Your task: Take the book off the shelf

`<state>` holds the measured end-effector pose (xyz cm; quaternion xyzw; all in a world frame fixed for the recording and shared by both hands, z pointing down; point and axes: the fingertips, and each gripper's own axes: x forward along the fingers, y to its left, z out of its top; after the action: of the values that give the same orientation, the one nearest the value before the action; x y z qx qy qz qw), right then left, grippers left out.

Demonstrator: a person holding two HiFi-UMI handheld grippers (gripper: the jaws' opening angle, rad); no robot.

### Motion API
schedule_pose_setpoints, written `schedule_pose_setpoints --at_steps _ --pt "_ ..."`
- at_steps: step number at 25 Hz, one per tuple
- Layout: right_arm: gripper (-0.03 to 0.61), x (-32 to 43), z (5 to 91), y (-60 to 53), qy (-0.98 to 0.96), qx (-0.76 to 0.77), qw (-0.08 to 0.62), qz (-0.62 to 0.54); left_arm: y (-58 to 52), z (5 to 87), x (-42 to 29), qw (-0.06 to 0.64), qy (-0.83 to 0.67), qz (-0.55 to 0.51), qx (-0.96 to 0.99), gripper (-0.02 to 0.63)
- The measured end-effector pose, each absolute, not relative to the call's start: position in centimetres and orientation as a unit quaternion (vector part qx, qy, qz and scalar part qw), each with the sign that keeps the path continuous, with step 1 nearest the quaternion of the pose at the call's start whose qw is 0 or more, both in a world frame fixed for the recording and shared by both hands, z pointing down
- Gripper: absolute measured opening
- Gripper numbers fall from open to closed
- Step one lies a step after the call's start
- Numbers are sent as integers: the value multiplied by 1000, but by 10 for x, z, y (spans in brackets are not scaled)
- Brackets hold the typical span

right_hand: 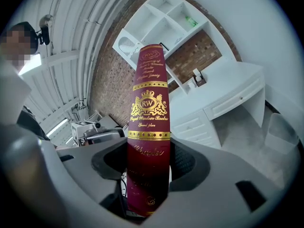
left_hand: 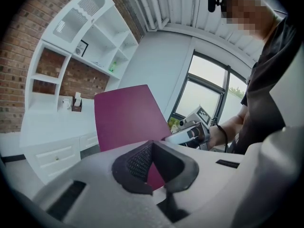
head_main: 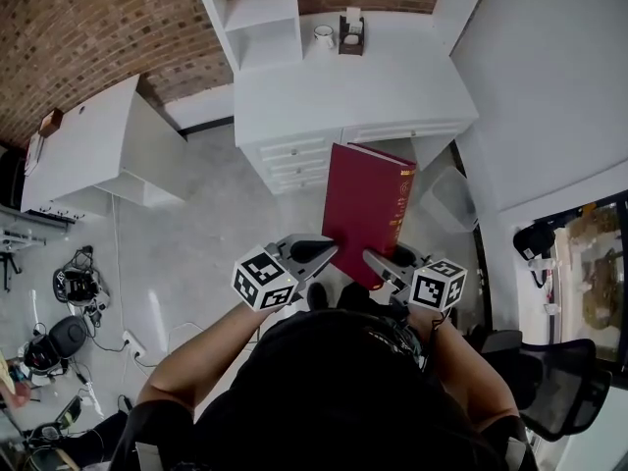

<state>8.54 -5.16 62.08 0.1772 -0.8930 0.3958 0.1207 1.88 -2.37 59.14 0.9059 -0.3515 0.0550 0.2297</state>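
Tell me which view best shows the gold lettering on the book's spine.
The right gripper view: the book shows its spine head-on, gold crest and lettering clear. The head view shows the cover and a narrow strip of spine; the left gripper view shows only plain maroon cover.

Office-style room: brick wall (head_main: 88, 37) upper left, white desk (head_main: 353, 91) and shelf unit (head_main: 260, 13) top centre, mesh chair (head_main: 559, 381) lower right.

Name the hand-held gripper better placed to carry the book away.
Right hand-held gripper: its jaws clamp the maroon book by the spine. The left hand-held gripper only meets its cover edge.
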Motion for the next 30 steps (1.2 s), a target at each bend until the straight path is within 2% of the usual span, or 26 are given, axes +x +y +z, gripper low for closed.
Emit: schedule_pose_setpoints --at_steps 9,30 --pt "230 86 625 -41 -890 181 114 402 -5 605 25 253 -354 44 899 8" --pt "230 93 626 -45 -883 205 109 409 -8 602 19 252 -337 35 907 8"
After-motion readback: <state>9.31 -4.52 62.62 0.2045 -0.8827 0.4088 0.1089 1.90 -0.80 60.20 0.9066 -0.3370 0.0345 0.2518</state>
